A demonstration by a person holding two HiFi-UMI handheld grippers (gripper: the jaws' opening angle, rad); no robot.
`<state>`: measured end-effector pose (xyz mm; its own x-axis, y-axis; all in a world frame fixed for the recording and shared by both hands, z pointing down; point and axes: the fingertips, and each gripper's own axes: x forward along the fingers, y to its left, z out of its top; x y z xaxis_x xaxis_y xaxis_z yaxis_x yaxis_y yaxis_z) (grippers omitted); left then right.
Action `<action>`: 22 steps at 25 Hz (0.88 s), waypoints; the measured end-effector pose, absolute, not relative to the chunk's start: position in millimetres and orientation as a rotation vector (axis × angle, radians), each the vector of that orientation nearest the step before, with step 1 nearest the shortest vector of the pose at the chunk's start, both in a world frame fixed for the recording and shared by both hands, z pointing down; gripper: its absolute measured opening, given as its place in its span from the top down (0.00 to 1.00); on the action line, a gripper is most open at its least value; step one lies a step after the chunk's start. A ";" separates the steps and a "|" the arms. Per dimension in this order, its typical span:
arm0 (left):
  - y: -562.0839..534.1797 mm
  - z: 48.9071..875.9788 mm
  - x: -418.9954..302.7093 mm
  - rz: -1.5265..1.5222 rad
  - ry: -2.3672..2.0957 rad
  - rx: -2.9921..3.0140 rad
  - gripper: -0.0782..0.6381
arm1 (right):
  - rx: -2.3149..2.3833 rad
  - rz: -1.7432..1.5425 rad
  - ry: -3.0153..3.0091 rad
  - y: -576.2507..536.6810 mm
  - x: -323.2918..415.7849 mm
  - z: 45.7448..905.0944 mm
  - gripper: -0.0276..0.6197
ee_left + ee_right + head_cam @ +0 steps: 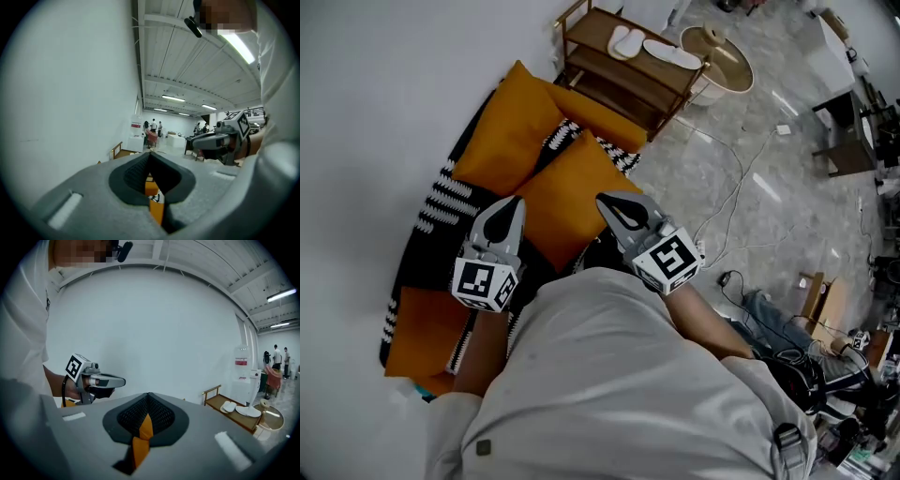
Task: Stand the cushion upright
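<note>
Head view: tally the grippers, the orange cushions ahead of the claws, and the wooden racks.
Grippers: 2 (left gripper, right gripper, both claws shut)
Orange cushions: 2 clearly separate (far cushion, near cushion); I cannot tell what the orange patch at lower left is, so it is not counted
Wooden rack: 1
Total: 5

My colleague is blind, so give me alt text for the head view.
From above, a person holds the shut left tongs and right tongs over orange cushions on a black-and-white striped cover. A wooden shelf with slippers stands beyond.
</note>
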<state>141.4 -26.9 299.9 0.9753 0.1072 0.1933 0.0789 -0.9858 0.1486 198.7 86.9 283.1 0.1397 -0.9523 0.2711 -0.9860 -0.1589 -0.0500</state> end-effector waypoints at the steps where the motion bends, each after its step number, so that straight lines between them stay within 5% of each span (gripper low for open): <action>1: -28.3 301.2 142.7 0.313 0.119 2.980 0.89 | 2.248 0.368 -1.951 84.4 203.7 284.5 0.94; 22: -71.5 492.2 223.5 0.752 -0.349 2.669 0.81 | 1.579 0.807 -2.064 20.9 378.1 507.7 0.76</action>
